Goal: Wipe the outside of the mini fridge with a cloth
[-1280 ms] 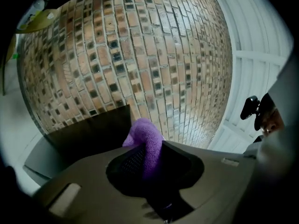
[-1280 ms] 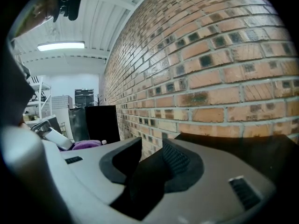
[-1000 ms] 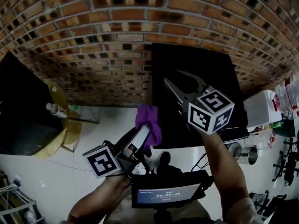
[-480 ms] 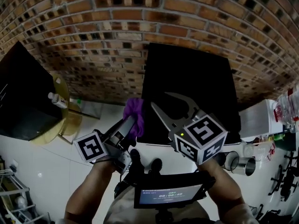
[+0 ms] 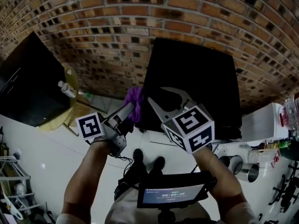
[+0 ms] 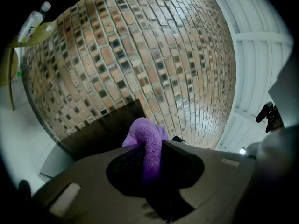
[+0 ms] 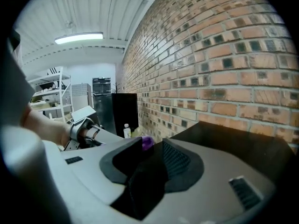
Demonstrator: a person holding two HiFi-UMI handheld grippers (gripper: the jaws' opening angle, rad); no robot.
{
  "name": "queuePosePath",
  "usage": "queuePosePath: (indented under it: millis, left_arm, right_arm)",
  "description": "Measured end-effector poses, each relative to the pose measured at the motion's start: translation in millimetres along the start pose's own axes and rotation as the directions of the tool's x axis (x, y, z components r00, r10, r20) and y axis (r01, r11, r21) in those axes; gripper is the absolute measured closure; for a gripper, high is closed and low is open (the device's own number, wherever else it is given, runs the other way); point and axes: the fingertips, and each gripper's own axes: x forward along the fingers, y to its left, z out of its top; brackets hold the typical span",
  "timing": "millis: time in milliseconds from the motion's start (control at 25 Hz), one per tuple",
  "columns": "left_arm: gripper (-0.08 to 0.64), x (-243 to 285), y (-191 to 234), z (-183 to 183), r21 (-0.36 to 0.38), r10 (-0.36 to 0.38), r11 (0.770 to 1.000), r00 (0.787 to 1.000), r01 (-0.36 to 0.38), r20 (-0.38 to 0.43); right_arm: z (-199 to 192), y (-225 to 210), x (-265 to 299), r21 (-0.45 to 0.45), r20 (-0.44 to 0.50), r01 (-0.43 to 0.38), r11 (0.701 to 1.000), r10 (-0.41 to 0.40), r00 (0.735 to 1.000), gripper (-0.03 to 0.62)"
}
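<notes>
The black mini fridge (image 5: 191, 73) stands against the brick wall. A purple cloth (image 5: 134, 98) hangs at the fridge's left front corner, pinched in my left gripper (image 5: 132, 107), which points level at the fridge. In the left gripper view the cloth (image 6: 142, 127) bulges out between the jaws of the left gripper (image 6: 150, 148), with the dark fridge side (image 6: 100, 127) just behind. My right gripper (image 5: 159, 96) hovers over the fridge's front left, jaws apart and empty. In the right gripper view the right gripper (image 7: 153, 146) looks past the cloth (image 7: 147, 143), with the fridge top (image 7: 233, 139) on its right.
A tall black cabinet (image 5: 28, 83) stands at the left. Beside it a round yellow table (image 5: 70, 108) carries a bottle (image 5: 67, 88). A white box (image 5: 264, 122) and metal cups (image 5: 245, 169) sit right of the fridge. A small screen (image 5: 175, 192) hangs below my hands.
My right gripper has slid left and nearer to me over the fridge top. The left gripper keeps its hold on the cloth by the fridge's left corner.
</notes>
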Motion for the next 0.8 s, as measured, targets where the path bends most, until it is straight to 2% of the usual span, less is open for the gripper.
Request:
queuePosePath:
  millis: [120,320,480,640,800]
  left_arm:
    - [0.477,-4,0,-2,-0.026,-0.029,0.999,1.000,0.028,-0.005]
    - [0.479,-8,7,-12,-0.059,-0.069,0.996,0.997,0.066,-0.038]
    - [0.479,-12,18,-24,-0.054,-0.064,0.997,0.994,0.059,-0.093]
    - [0.479,-18,36,-40,-0.043,-0.017,0.999,0.990,0.011,-0.142]
    - [0.479,-16,43,-47,-0.033,-0.033,0.999,0.987,0.028,-0.156]
  right_arm:
    - [1,1,1,0.021,0.023,-0.008,1.000,0.007,1.000,0.488]
    - [8,-5,-10,0.077,0.112,-0.025,0.997,0.016,0.994,0.489]
    - [9,-10,-11,0.094,0.124,-0.002,0.996,-0.010,0.992,0.489]
    - [9,-13,-10,0.104,0.123,0.020,0.994,-0.032,0.992,0.489]
    - [10,-16,-10,0.114,0.124,0.041,0.993,-0.056,0.991,0.489]
